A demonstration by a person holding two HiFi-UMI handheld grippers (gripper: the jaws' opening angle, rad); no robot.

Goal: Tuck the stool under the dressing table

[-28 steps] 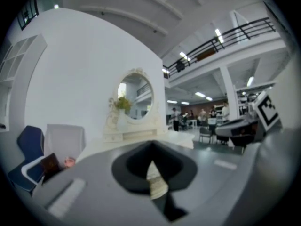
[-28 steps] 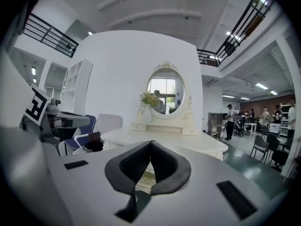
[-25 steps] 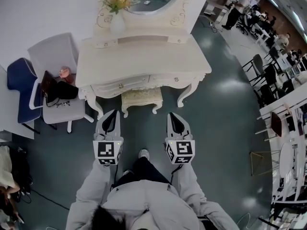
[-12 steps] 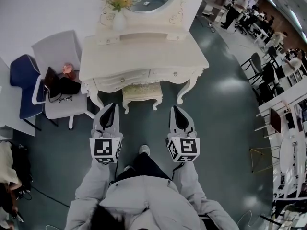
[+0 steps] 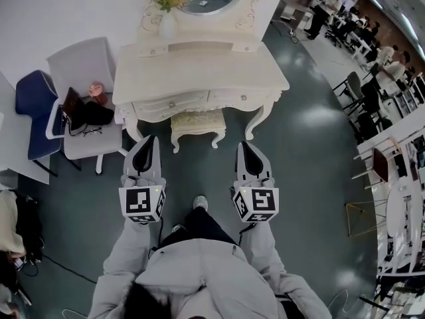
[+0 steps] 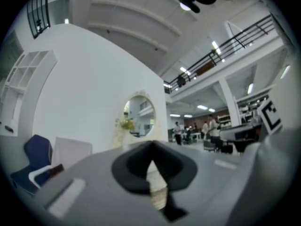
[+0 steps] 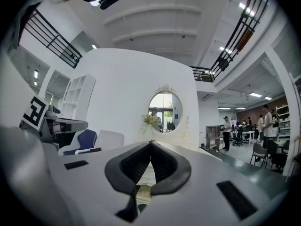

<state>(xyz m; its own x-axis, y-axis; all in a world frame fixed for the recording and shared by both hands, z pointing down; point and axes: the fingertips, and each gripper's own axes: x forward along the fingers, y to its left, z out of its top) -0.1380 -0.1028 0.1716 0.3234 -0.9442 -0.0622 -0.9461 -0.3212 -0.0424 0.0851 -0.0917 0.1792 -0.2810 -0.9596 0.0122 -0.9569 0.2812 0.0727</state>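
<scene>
**Under the table: stool nearly home, claws clear**

Stool (image 5: 197, 126) sits between the front legs of the dressing table (image 5: 199, 72), centred below the drawers. Its front edge and two curved legs show just in front of the table.

Left claw (image 5: 149, 140) and right claw (image 5: 244, 143) hang in front of the table, one either side of the stool's line and apart from it. Both are pinched together with nothing in them.

Risks, my read:
- An off-centre shove with closed tips would skew the stool, and a leg could snag a table leg.
- Too hard a shove jolts the table, and the flower vase (image 5: 166, 25) at the table's back left could tip.

Readable text: none. Only square coded markers on the claw cubes, no brand visible.
</scene>
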